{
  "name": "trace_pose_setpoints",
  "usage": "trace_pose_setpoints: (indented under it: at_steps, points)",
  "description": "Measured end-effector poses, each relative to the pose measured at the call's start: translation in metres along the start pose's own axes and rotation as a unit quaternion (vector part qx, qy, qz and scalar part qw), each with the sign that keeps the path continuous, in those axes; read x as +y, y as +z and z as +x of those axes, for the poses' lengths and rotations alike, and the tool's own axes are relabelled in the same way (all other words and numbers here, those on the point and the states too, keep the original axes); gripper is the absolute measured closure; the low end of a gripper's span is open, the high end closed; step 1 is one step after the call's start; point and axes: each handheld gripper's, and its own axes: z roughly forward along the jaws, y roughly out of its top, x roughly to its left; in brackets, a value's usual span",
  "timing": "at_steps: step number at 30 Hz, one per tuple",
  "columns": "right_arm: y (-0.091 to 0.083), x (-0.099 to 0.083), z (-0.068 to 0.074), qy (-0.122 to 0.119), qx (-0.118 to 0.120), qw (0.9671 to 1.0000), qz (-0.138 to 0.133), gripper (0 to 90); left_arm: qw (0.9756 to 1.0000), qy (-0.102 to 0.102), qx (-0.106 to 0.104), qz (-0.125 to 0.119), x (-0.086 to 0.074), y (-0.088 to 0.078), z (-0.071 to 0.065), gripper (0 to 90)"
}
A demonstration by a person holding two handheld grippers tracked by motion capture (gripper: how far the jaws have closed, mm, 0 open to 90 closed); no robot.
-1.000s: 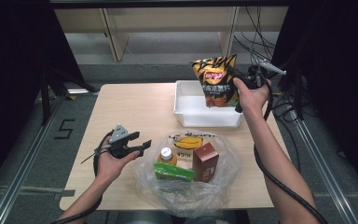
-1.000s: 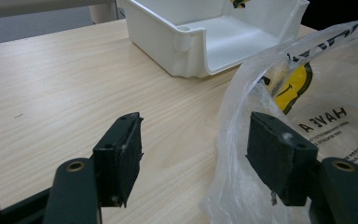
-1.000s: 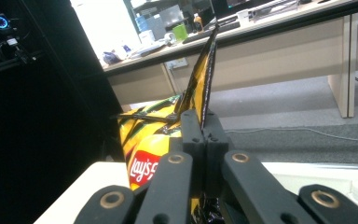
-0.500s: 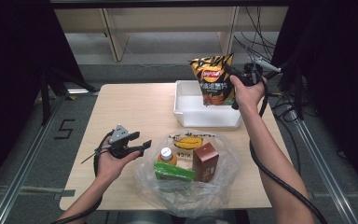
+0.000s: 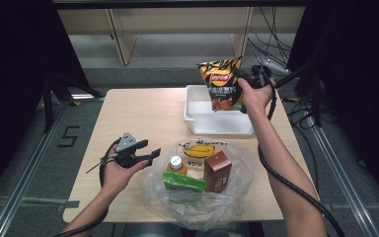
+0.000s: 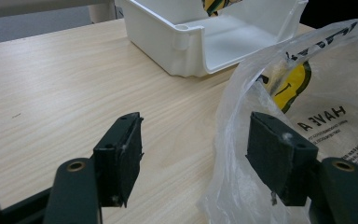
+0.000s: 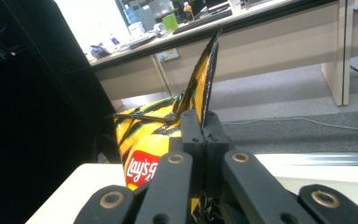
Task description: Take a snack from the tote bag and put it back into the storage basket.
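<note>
Since the earlier frame I have carried the chip bag (image 5: 221,85) leftward and lower, so it hangs upright over the white bin (image 5: 197,120), yellow-black and crinkled, pinched by my right gripper (image 5: 241,85), while my left gripper (image 5: 152,155) rests unclenched beside the plastic bag (image 5: 237,197)

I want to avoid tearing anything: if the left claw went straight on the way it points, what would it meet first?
Most likely the clear plastic bag, whose edge already lies by one open finger of the left claw; beyond stands the white bin.

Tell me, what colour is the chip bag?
The chip bag is yellow and black with a red logo; clearest in the right gripper view.
</note>
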Motion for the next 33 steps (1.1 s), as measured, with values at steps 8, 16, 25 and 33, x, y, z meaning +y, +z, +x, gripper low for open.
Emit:
trace_pose_setpoints:
  at_steps: [8, 16, 25, 33]
  points:
    - [0.008, -0.002, -0.004, 0.007, -0.007, 0.9999, 0.006, 90.0, 1.0, -0.002, -0.002, 0.002, -0.001, 0.001, -0.001, 35.1]
    - [0.017, -0.004, -0.008, 0.001, -0.018, 0.9998, 0.006, 90.0, 1.0, 0.0, -0.003, 0.002, -0.001, 0.002, -0.001, 35.1]
    - [0.026, -0.006, -0.01, -0.005, -0.017, 0.9998, 0.009, 90.0, 1.0, 0.0, -0.003, 0.005, -0.002, 0.003, -0.001, 35.1]
    - [0.036, -0.01, -0.008, 0.008, -0.023, 0.9996, 0.017, 90.0, 1.0, -0.002, -0.003, 0.004, -0.002, 0.003, -0.002, 35.1]
